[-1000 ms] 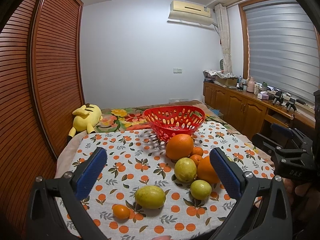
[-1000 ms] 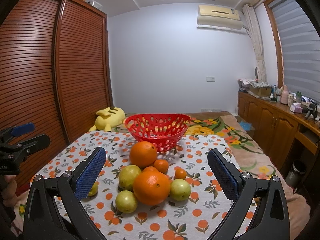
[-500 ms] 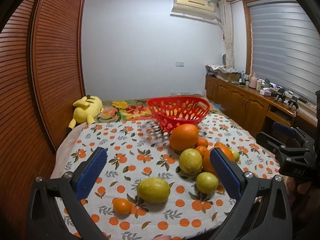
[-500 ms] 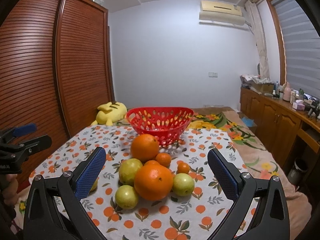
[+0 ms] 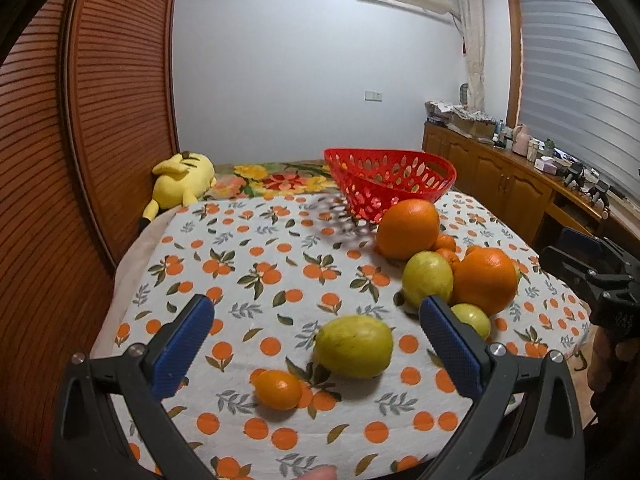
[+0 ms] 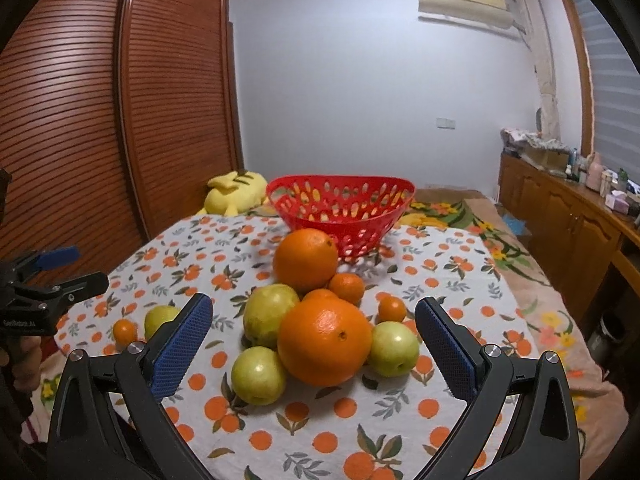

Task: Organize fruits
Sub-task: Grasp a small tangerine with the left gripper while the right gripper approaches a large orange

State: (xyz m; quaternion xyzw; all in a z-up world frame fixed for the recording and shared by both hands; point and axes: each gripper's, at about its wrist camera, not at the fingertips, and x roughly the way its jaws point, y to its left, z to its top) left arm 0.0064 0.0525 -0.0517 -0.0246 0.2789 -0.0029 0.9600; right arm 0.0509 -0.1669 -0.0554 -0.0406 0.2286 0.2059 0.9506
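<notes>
We hold the left hand-held gripper (image 5: 316, 334) wide, the yellow-green oval fruit (image 5: 353, 351) just ahead, crosswise between its fingers.

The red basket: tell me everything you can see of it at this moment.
The red basket looks like moulded plastic, a wide bowl shape pierced all round with oval holes under a smooth solid rim. It stands upright on the orange-print tablecloth at the far end of the table, and no fruit shows inside. The far big orange lies just in front of it; contact cannot be told. Neither gripper is near it.
</notes>
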